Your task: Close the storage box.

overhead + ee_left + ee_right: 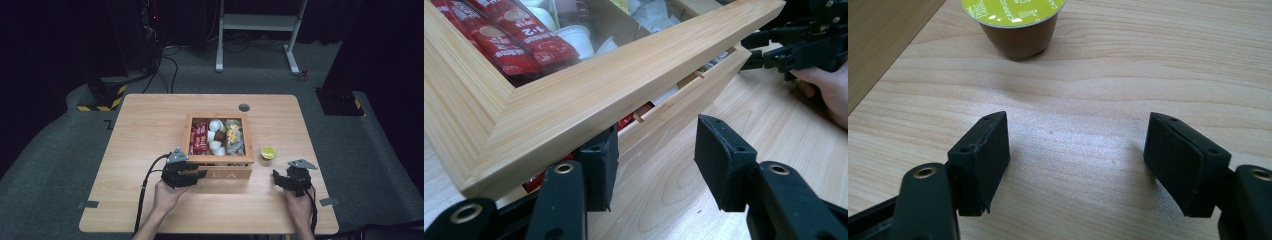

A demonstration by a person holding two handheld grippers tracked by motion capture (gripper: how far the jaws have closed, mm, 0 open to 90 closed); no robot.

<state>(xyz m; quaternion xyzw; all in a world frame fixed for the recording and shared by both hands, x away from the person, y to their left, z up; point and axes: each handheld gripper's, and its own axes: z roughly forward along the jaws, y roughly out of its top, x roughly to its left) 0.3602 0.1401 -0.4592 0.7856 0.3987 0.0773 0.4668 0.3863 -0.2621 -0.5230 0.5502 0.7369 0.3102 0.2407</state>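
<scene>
Both grippers rest low on the wooden table (150,120). Left gripper (187,173) (656,162) sits at the near left corner of the wooden box (220,170), jaws apart, one under the raised framed lid (589,95). Inside the box lie red sachets (199,137) (509,35), white cups (215,135) and clear-wrapped packets (234,137). Right gripper (280,180) (1075,160) is spread wide over bare wood, empty. A green-topped capsule (268,152) (1015,25) stands just right of the box.
</scene>
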